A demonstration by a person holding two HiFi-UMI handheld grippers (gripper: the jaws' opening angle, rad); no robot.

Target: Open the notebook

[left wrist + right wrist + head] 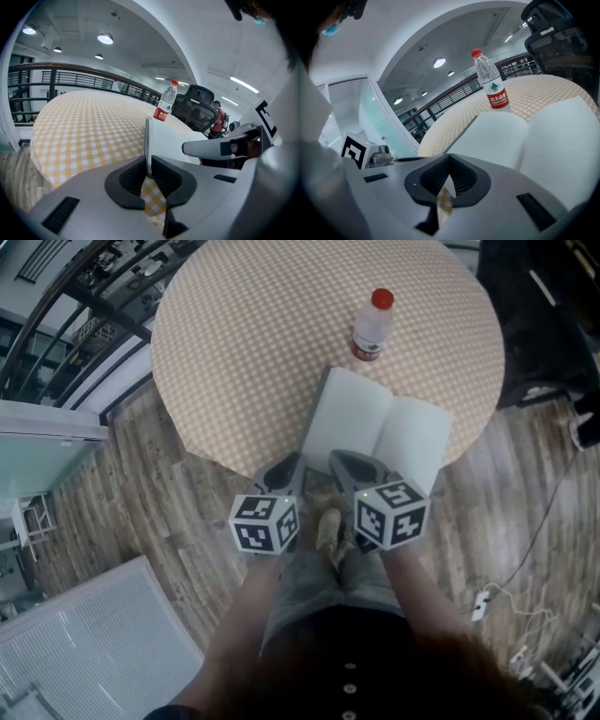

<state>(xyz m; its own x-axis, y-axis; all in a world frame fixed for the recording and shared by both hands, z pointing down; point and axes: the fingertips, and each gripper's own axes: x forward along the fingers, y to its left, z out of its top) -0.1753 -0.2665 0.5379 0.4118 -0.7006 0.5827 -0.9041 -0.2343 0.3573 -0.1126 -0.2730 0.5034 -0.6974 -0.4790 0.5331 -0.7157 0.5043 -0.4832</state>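
The white notebook [375,432] lies open on the round table with the checked cloth [244,334], at its near edge. My left gripper [286,465] is at the notebook's near left corner. In the left gripper view the left gripper [147,161] is shut on the thin edge of the notebook's [187,136] left leaf. My right gripper [342,460] is just beside it at the notebook's near edge. In the right gripper view the right gripper [448,161] has its jaws closed, with a white corner of the notebook [525,136] between the pads.
A plastic water bottle [372,326] with a red cap stands upright behind the notebook. A black office chair [197,110] stands beyond the table. A cable and power strip [483,601] lie on the wooden floor at the right. A railing runs along the far left.
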